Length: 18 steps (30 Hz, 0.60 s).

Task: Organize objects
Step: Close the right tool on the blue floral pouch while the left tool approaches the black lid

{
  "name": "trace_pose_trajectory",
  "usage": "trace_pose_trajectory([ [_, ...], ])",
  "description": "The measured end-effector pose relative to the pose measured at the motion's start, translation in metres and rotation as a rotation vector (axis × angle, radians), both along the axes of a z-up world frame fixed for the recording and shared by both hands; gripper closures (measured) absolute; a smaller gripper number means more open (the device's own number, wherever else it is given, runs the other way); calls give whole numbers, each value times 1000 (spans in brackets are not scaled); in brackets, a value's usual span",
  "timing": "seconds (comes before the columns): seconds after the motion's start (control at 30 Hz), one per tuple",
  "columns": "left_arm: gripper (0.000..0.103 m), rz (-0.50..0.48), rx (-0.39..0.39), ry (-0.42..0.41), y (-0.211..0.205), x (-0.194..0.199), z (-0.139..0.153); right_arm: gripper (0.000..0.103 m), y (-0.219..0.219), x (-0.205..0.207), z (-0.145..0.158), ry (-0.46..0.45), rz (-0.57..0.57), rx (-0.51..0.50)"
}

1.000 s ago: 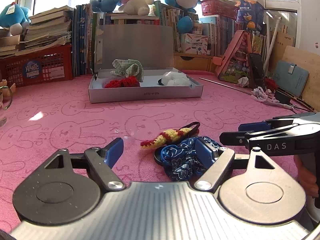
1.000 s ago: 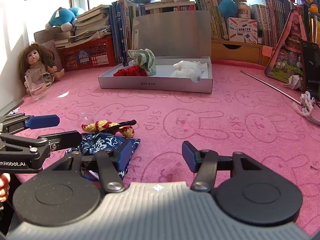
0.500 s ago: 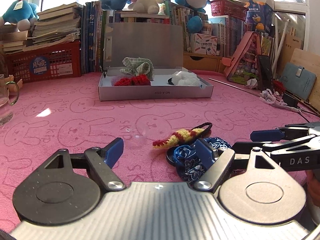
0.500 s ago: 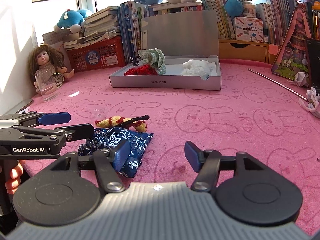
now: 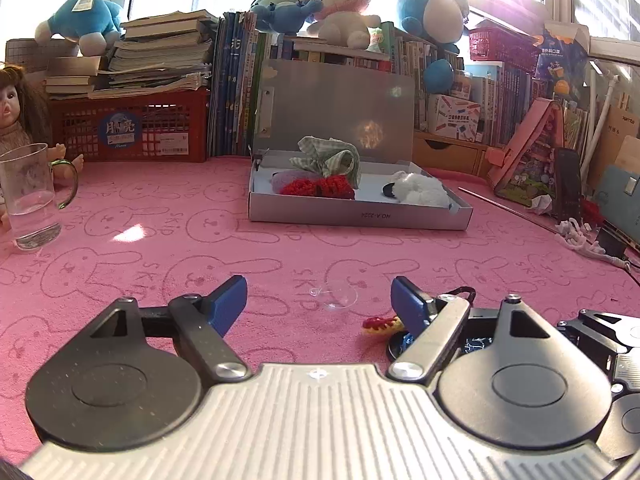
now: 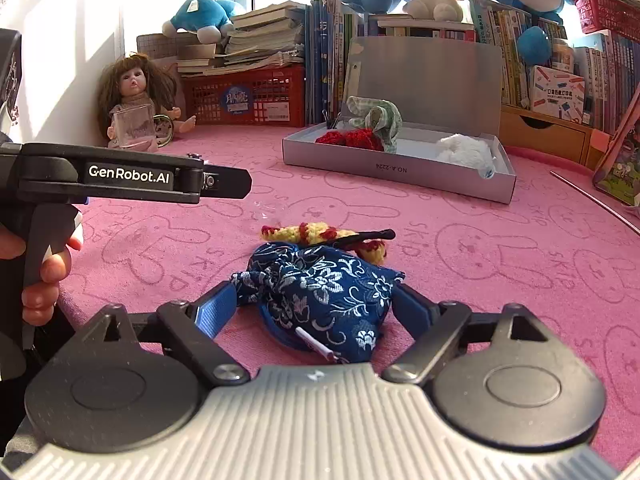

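A blue floral pouch (image 6: pixel 320 296) lies on the pink mat between the open jaws of my right gripper (image 6: pixel 316 312); the fingers are beside it, not closed on it. Just behind it lies a yellow-and-red crocheted item with a black loop (image 6: pixel 328 234), whose end also shows in the left wrist view (image 5: pixel 378 324). My left gripper (image 5: pixel 318 300) is open and empty, to the left of these. A small clear suction cup (image 5: pixel 338 298) lies on the mat ahead of it. A grey open box (image 5: pixel 360 214) at the back holds a red knit piece, a green checked cloth and a white fluffy item.
A glass mug (image 5: pixel 30 196) and a doll (image 6: pixel 134 96) stand at the far left. A red crate (image 5: pixel 132 128), books and plush toys line the back. A thin rod (image 5: pixel 508 210), a white cord and boards lie at the right.
My right gripper has moved left so the blue pouch now sits between its jaws. My left gripper has shifted left, off the pouch, which is now mostly hidden behind its right finger.
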<state>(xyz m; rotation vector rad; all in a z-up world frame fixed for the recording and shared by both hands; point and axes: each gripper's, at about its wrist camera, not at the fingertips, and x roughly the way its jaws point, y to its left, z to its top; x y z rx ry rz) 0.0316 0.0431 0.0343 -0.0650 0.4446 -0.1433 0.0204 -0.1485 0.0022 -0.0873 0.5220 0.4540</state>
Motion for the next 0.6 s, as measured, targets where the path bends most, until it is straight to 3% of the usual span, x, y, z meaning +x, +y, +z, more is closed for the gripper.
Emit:
trace_pose_trajectory([
  [0.1, 20, -1, 7, 2, 1, 0, -1, 14, 2, 4, -1, 32, -1, -6],
  [0.2, 20, -4, 7, 9, 0, 0, -4, 36, -5, 6, 0, 50, -30, -4],
  [0.33, 20, -15, 2, 24, -4, 0, -9, 42, -19, 6, 3, 65, -51, 32],
  [0.6, 20, -87, -1, 60, -23, -2, -22, 44, -45, 8, 7, 45, -170, 31],
])
